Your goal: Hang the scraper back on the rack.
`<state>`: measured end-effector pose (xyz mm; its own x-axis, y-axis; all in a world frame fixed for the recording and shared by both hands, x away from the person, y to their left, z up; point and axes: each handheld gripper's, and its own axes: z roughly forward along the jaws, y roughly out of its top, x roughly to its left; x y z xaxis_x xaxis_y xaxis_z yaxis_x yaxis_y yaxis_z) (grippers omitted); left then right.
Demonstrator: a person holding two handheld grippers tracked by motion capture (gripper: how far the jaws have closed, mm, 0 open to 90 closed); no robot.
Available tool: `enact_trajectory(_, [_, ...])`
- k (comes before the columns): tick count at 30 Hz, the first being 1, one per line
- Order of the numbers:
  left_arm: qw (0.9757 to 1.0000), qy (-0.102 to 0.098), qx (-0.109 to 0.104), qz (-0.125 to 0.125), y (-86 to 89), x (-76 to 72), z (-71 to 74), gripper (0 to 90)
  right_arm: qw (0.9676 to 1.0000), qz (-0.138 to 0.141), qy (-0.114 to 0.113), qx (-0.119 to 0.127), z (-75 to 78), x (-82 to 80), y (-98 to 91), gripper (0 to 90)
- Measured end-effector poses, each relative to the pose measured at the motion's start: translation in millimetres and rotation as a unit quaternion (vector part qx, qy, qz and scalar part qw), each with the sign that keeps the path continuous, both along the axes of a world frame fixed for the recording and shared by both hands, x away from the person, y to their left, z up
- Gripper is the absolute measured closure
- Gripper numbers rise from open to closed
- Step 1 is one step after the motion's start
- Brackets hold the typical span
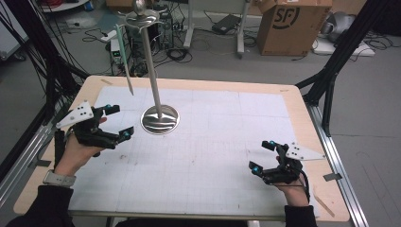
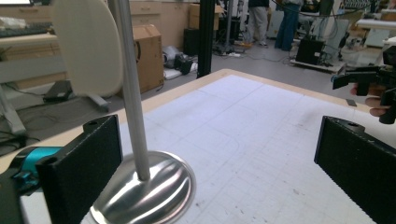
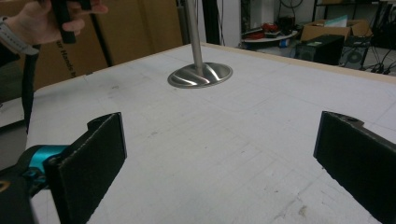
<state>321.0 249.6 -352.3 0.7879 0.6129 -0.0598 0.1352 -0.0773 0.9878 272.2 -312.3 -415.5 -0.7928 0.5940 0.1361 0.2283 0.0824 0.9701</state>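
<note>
A metal stand with a round shiny base (image 1: 161, 120) and a thin pole (image 1: 150, 61) stands on the white grid mat (image 1: 213, 151), left of centre. From its top arm hangs a pale, long flat utensil (image 1: 124, 56), seen close up as a cream oval (image 2: 86, 44). My left gripper (image 1: 119, 122) is open just left of the base (image 2: 144, 191), with nothing between its jaws. My right gripper (image 1: 262, 156) is open over the mat's right side, far from the base (image 3: 201, 74), and holds nothing.
The wooden table (image 1: 302, 109) has bare edges around the mat. Black frame struts (image 1: 331, 71) rise at the right and left. On the floor behind lie cables and a cardboard box (image 1: 293, 23). The other hand (image 3: 46, 18) appears in the right gripper view.
</note>
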Motion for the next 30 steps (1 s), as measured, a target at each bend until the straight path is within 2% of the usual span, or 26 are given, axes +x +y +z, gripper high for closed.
enact_trajectory(1, [0.9999, 0.011, 0.004, 0.001, -0.4, 0.3, -4.9, 1.7, 1.0000, 0.000, 0.001, -0.002, -0.2, 0.0, 0.0, 1.5])
enact_trajectory(5, [0.9998, 0.017, 0.004, 0.009, -1.3, -1.1, -20.5, 1.7, 1.0000, 0.001, 0.000, -0.003, -0.5, 0.3, 0.3, 1.5])
enact_trajectory(10, [0.9998, 0.011, -0.003, 0.014, -0.5, -7.8, -30.5, 1.6, 1.0000, 0.000, 0.004, -0.002, -0.7, 0.2, 0.3, 1.5])
enact_trajectory(12, [0.9998, 0.017, 0.007, 0.011, -1.7, -10.9, -32.2, 1.7, 1.0000, 0.000, 0.001, -0.003, -1.0, 0.6, 0.5, 1.5])
enact_trajectory(13, [0.9998, 0.013, 0.012, 0.013, -3.3, -13.0, -32.7, 1.6, 1.0000, 0.001, 0.002, -0.005, -1.1, 0.5, 0.6, 1.5])
enact_trajectory(15, [0.9999, 0.000, 0.007, 0.008, -5.8, -17.8, -35.1, 1.7, 1.0000, 0.000, 0.004, -0.004, -1.1, 0.3, 1.1, 1.5])
enact_trajectory(18, [0.9999, 0.000, 0.012, 0.011, -7.4, -23.3, -41.6, 1.7, 1.0000, 0.000, 0.004, -0.005, -1.1, 0.3, 0.9, 1.5])
enact_trajectory(22, [0.9998, 0.010, 0.005, 0.019, -5.5, -28.6, -54.1, 1.6, 1.0000, 0.000, 0.001, -0.006, -1.4, 0.6, 0.8, 1.5])
enact_trajectory(24, [0.9996, 0.018, -0.007, 0.020, -5.2, -31.1, -59.9, 1.6, 1.0000, 0.000, 0.004, -0.006, -1.8, 0.8, 1.3, 1.5])
enact_trajectory(27, [0.9996, 0.018, 0.004, 0.023, -7.0, -35.4, -66.1, 1.7, 0.9999, 0.001, 0.006, -0.010, -2.7, 1.5, 2.2, 1.5])
enact_trajectory(30, [0.9997, 0.014, 0.006, 0.021, -7.9, -39.3, -69.4, 1.6, 0.9999, -0.001, 0.006, -0.011, -3.0, 1.7, 3.1, 1.5])
